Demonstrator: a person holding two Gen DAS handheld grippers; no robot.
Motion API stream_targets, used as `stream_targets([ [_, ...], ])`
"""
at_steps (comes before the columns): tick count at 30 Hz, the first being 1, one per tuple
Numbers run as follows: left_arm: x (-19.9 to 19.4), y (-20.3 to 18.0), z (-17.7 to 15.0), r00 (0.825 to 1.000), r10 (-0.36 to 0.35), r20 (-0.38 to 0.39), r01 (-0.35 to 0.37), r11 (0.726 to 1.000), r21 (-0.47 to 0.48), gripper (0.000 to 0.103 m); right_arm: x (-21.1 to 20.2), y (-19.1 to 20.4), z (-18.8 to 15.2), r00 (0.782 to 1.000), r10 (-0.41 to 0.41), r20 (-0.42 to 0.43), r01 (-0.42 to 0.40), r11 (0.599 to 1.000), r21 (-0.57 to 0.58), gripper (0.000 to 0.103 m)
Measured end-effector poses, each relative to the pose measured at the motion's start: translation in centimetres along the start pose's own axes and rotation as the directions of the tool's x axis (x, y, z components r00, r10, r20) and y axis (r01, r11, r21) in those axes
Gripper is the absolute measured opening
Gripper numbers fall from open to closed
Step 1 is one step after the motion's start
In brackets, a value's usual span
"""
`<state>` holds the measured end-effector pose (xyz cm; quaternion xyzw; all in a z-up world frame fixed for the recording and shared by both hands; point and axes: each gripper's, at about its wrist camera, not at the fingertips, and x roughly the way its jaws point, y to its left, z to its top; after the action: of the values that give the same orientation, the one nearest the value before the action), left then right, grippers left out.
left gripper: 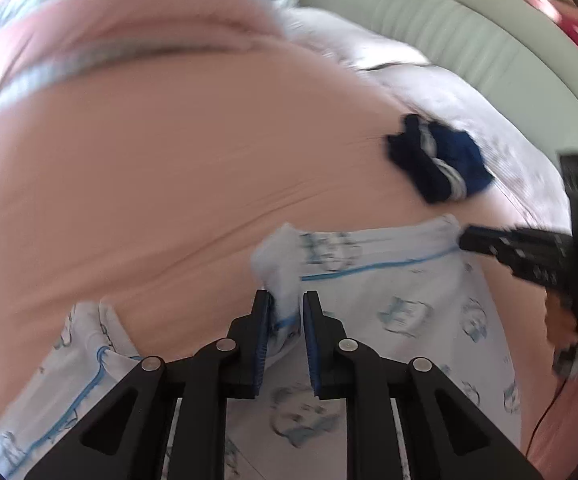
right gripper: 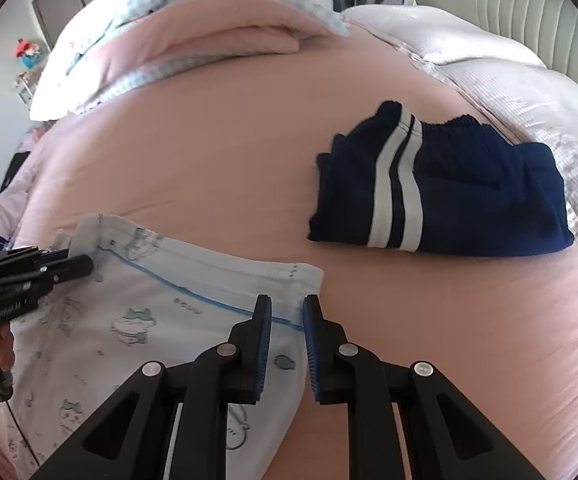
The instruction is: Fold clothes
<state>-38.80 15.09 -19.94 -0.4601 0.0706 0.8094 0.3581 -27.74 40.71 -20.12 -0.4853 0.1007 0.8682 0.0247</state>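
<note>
A white garment (right gripper: 149, 312) with blue piping and small cartoon prints lies spread on the pink sheet (right gripper: 217, 160). In the left wrist view my left gripper (left gripper: 287, 308) holds a bunched corner of the white garment (left gripper: 281, 272); the cloth fills the narrow gap between its pads and sticks up past the tips. The right wrist view shows the left gripper (right gripper: 83, 266) at the garment's far left corner. My right gripper (right gripper: 287, 308) stands slightly open over the right end of the hem, with the cloth lying flat in the gap. The picture from the left wrist is blurred.
A folded navy garment with white stripes (right gripper: 441, 192) rests on the sheet, right of the white one. Folded bedding and a pillow (right gripper: 229, 20) lie at the back, a pale quilt (right gripper: 529, 92) and a padded headboard (right gripper: 529, 4) on the right. A hand (right gripper: 1, 352) holds the left gripper.
</note>
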Motion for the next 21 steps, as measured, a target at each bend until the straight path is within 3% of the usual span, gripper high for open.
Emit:
stream_targets([
  [5, -0.7, -1.9, -1.2, 0.999, -0.007, -0.040, 0.011, 0.994, 0.108, 0.015, 0.9, 0.2, 0.3, 1.000, 0.004, -0.025, -0.003, 1.000, 0.018, 0.016],
  [7, -1.7, -0.8, -2.5, 0.998, -0.007, -0.068, 0.013, 0.995, 0.098, 0.015, 1.1, 0.0, 0.2, 1.000, 0.002, -0.031, -0.002, 1.000, 0.022, 0.016],
  [10, -1.1, -0.8, -3.5, 0.989, -0.073, -0.126, 0.083, 0.994, 0.076, 0.015, 2.0, -0.6, 1.0, 0.999, -0.003, -0.042, 0.004, 1.000, 0.020, 0.016],
  [14, -2.1, -2.8, -4.5, 0.991, -0.081, -0.104, 0.098, 0.981, 0.166, 0.025, 2.0, -0.4, 0.8, 0.998, -0.010, -0.056, 0.011, 1.000, 0.016, 0.016],
  [17, -3.3, -2.6, -4.9, 0.997, -0.042, -0.061, 0.053, 0.981, 0.189, 0.025, 1.9, -0.3, 1.3, 0.999, 0.006, -0.044, -0.005, 1.000, 0.019, 0.016],
  [21, -3.1, -2.0, -4.8, 0.999, 0.034, -0.023, -0.029, 0.981, 0.191, 0.025, 1.1, 0.4, 1.6, 0.995, 0.102, 0.003, -0.102, 0.995, 0.008, 0.016],
])
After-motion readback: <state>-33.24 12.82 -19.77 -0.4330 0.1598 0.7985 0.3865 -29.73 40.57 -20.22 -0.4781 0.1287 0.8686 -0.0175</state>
